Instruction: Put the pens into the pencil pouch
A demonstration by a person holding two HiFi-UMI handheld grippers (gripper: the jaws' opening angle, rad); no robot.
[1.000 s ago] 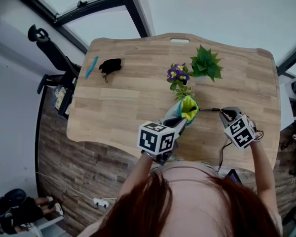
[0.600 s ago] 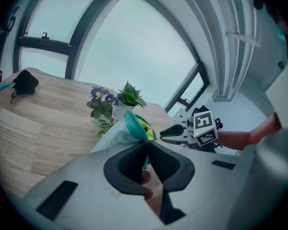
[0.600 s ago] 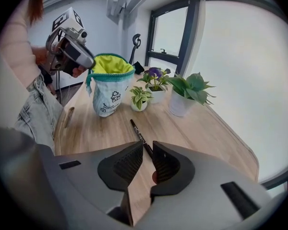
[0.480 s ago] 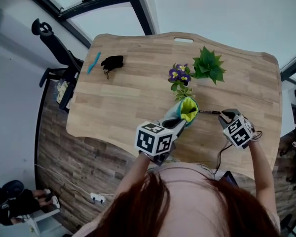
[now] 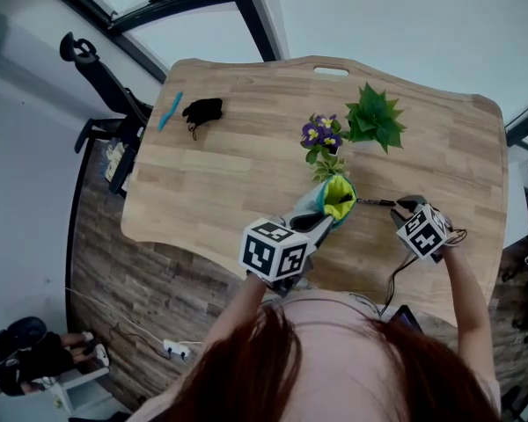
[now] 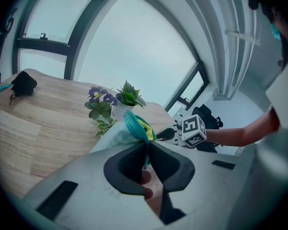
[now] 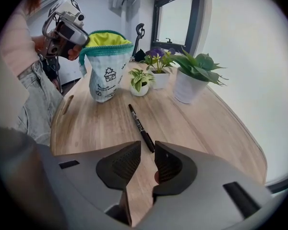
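A white pencil pouch [image 5: 338,199] with a teal rim and lime lining stands upright on the wooden table [image 5: 229,174]. My left gripper [image 5: 319,219] is shut on its rim [image 6: 134,124], holding the mouth open. A black pen [image 7: 140,127] lies flat on the wood to the right of the pouch [image 7: 105,68], also visible in the head view as the pen [image 5: 374,202]. My right gripper [image 7: 146,152] points steeply down with its jaws open. The pen's near end lies just at the mouth of the jaws, untouched. A teal pen [image 5: 168,111] lies at the table's far left.
Three potted plants stand behind the pouch: purple flowers [image 5: 319,134], a spiky green plant [image 5: 374,120] and a small leafy one [image 5: 327,163]. A black bundle [image 5: 201,110] lies by the teal pen. A black chair [image 5: 97,77] stands off the table's left edge.
My right gripper has sunk towards the table and tipped further down over the black pen. The left gripper and the pouch have stayed put.
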